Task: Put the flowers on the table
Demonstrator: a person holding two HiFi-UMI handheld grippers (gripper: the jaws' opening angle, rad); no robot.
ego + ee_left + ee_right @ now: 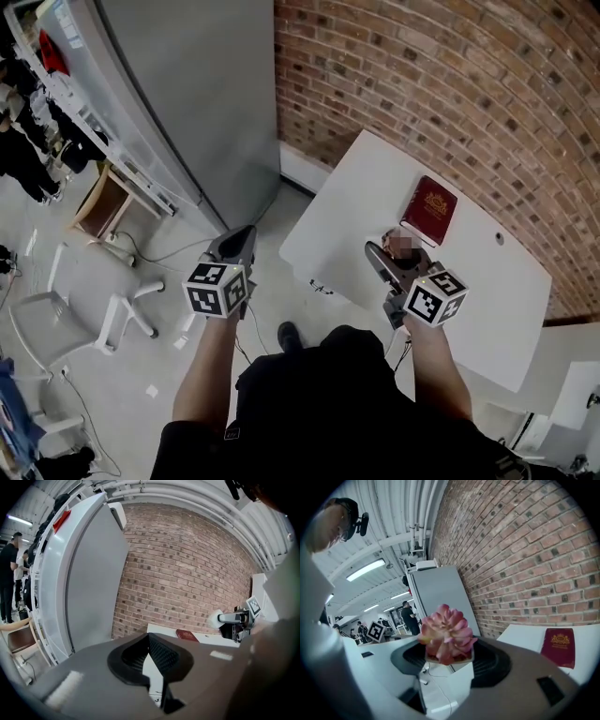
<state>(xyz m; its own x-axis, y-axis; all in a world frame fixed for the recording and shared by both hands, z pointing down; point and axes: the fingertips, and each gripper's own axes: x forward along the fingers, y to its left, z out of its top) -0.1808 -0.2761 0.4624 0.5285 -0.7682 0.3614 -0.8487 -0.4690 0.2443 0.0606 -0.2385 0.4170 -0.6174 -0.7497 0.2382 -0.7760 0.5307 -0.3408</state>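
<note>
A pink succulent flower (pixel 446 637) in a small white pot sits between the jaws of my right gripper (pixel 447 657), which is shut on it. In the head view that gripper (pixel 389 267) hangs over the near left part of the white table (pixel 356 202), and a blurred patch partly covers the flower (pixel 403 247). My left gripper (pixel 236 246) is off the table's left side, above the floor. Its pads (pixel 161 654) meet at the tips with nothing between them. The left gripper view shows the right gripper (pixel 234 620) from the side.
A dark red book (pixel 430 209) lies on the table near the brick wall (pixel 450 84). A tall grey cabinet (pixel 187 94) stands left of the table. A white chair (pixel 84 314), a wooden box (pixel 98 202) and cables are on the floor. People (pixel 9 573) stand far off.
</note>
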